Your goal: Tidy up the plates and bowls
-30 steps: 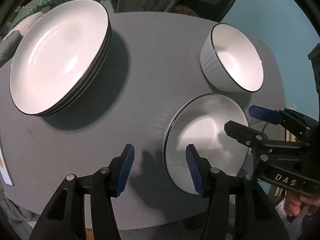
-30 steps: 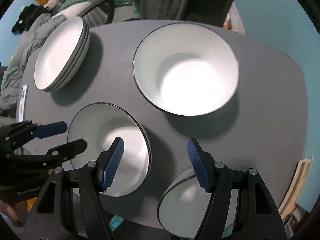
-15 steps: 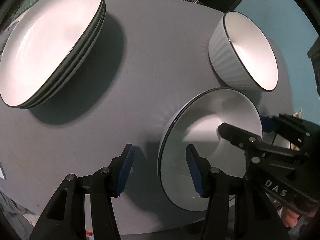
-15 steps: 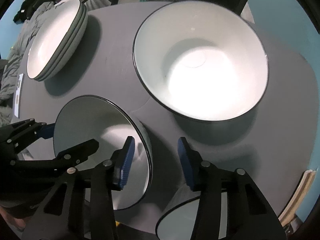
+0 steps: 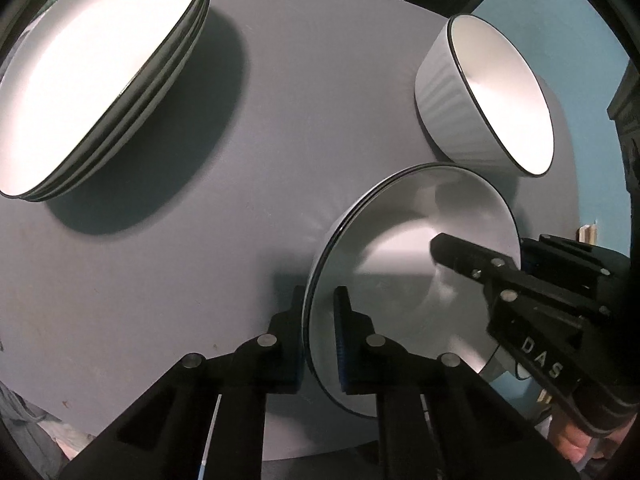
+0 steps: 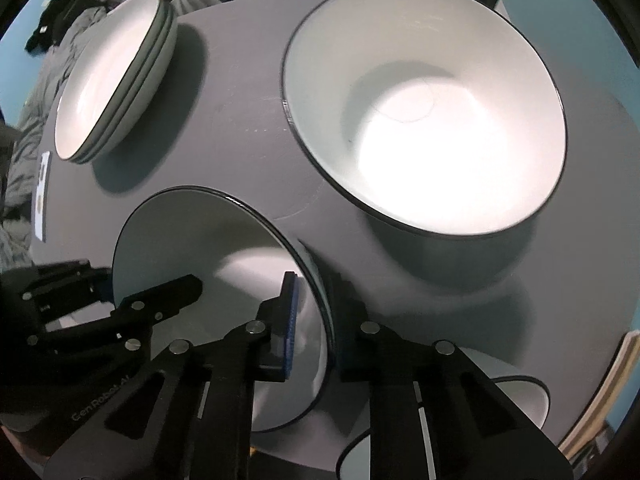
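A round grey table [image 5: 260, 184] against a teal wall [image 5: 560, 20]. Nearest you, your left gripper [image 5: 318, 332] and right gripper [image 6: 310, 312] have just closed onto opposite rims of the shallow plate [image 5: 400, 264], each clamped on its edge. Beyond lie the ribbed bowl [image 5: 452, 100] to the right and the plate stack [image 5: 100, 64] far left; a dark chair stands behind.

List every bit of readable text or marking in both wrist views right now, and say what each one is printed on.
"DAS": white letters on the black body of the right gripper, seen in the left wrist view.
"Gen Robot.AI", last letters partly hidden: faint lettering on the body of the left gripper, seen in the right wrist view.
White paper slip at the table's left edge: printed marks too small to read.
Plates and bowls: no text.
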A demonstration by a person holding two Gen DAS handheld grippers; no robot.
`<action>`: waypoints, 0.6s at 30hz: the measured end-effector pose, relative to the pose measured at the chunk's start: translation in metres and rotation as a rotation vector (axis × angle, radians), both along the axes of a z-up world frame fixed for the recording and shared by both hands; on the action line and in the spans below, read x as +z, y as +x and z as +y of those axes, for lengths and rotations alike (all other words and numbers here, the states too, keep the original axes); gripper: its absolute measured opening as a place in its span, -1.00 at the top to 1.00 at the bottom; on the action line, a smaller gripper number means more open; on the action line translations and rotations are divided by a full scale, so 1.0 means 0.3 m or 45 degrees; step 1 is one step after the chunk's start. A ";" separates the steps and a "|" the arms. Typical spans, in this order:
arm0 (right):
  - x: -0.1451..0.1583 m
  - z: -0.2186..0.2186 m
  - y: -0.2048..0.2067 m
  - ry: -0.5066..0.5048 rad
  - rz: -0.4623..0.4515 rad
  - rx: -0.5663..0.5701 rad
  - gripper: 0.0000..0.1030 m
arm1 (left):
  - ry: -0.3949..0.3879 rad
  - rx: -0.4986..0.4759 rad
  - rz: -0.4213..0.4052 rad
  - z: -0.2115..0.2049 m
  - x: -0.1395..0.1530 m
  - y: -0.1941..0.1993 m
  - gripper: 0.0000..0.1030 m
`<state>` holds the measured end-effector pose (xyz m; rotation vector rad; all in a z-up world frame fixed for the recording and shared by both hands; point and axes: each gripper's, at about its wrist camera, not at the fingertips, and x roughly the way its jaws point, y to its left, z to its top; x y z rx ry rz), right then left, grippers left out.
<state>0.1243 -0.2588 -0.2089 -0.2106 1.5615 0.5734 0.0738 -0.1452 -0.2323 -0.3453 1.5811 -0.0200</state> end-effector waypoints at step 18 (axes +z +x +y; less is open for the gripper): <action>0.062 -0.031 -0.013 0.029 -0.026 -0.059 0.85 | -0.014 0.073 0.002 0.041 0.083 0.000 0.77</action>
